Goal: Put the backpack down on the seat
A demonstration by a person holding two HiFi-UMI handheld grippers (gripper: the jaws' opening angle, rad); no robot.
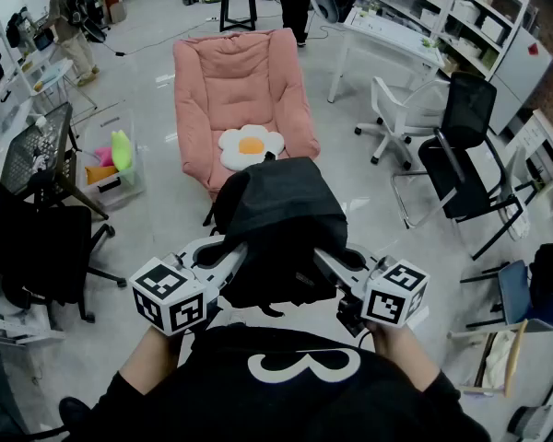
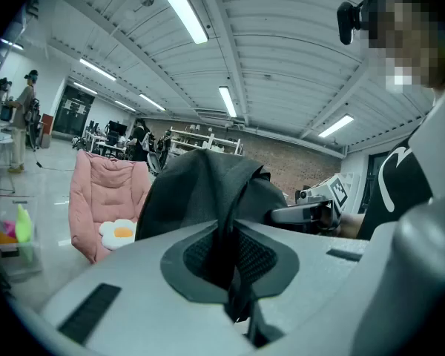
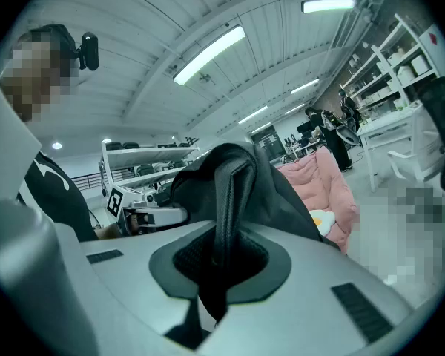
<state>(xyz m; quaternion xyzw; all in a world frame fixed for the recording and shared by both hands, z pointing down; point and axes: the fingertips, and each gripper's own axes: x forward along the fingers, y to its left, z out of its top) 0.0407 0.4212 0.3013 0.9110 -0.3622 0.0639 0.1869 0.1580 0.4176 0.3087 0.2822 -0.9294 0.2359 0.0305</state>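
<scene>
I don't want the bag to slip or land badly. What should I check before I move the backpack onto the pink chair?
1. Grip of the left gripper on the backpack: ok, the jaws are shut on it.
2. Grip of the right gripper on the backpack: ok, the jaws are shut on it.
3. Backpack carried between both grippers, resting on nothing: ok.
4. Seat of the pink chair free: not ok, an egg cushion lies on it.
5. Path over the floor to the chair free: cannot tell, the backpack hides the stretch straight ahead.
</scene>
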